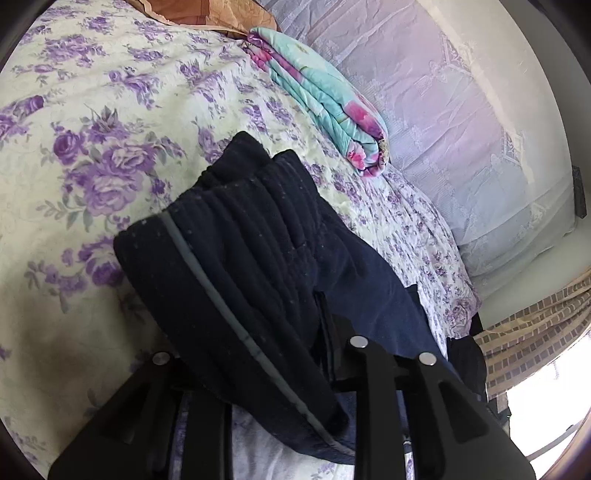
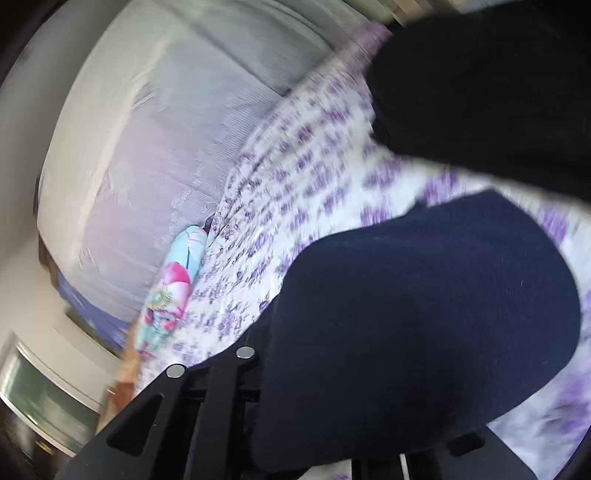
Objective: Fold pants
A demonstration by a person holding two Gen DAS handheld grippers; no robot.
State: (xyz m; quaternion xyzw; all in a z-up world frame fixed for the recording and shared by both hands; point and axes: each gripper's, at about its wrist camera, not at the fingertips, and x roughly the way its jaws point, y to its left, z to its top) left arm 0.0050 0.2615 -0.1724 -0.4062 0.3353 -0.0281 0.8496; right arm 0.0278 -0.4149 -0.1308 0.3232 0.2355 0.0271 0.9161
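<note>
Dark navy pants (image 1: 258,240) with a ribbed waistband and a thin grey stripe lie bunched on the floral bedspread (image 1: 92,129). My left gripper (image 1: 266,354) is at their near end. The cloth runs between its fingers and hides the tips, so it looks shut on the pants. In the blurred right wrist view a rounded fold of the same pants (image 2: 424,314) bulges out of my right gripper (image 2: 332,369). That gripper is shut on the pants, its right finger buried under the cloth. A second dark mass (image 2: 480,92) at the upper right is too blurred to identify.
A folded turquoise and pink quilt (image 1: 325,99) lies on the bed beyond the pants, next to a pale lilac cushion (image 1: 461,129). It shows small in the right wrist view as the quilt (image 2: 173,291). A brown pillow (image 1: 207,14) sits at the far end. Checked cloth (image 1: 535,332) hangs off the bed's right side.
</note>
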